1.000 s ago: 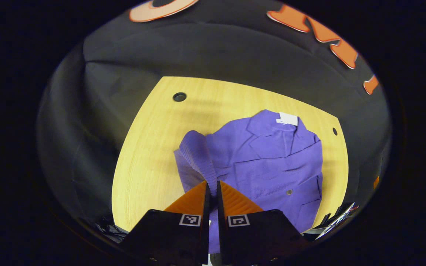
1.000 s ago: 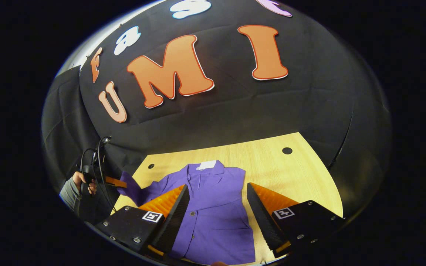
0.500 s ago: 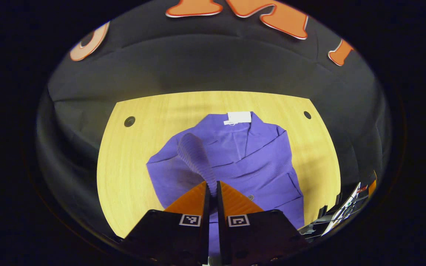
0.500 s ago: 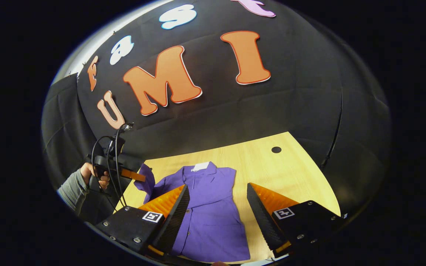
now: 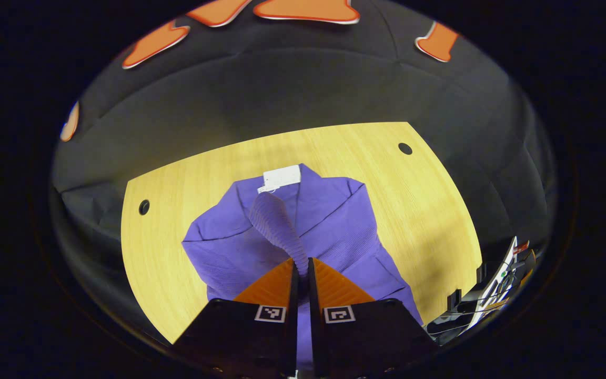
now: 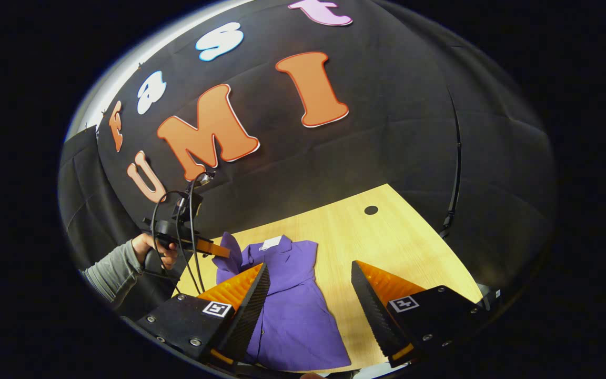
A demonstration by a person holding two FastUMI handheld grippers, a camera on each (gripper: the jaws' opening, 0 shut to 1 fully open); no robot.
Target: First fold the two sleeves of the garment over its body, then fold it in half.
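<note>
Booth: black cloth wall behind a pale wooden desk (image 5: 429,210) with small round holes near its far corners.

Garment (image 5: 334,231): purple jacket, lying flat on the desk, collar and white tag (image 5: 281,178) toward the wall, hem toward the person. Its right side lies narrow and straight-edged in the right gripper view, which suggests that sleeve is already folded in; this is a judgement, as the sleeve itself cannot be made out.

Sleeve (image 5: 276,226): the other one, lifted off the desk and held over the body of the jacket, its ribbed cloth running from the shoulder to the fingertips.

Left claw (image 5: 301,268): pressed together, pinching the sleeve end, poised above the chest area. Seen from the right gripper view it sits just left of the jacket, held by a hand (image 6: 154,250) in a grey sleeve.

Right claw (image 6: 311,281): spread wide, holding nothing, hovering above the lower part of the jacket.

Step in hand: second sleeve fold, partway over.

Next move, as judged: lower the sleeve flat across the body, let go, then take the hem or collar with both claws for the fold in half.
</note>
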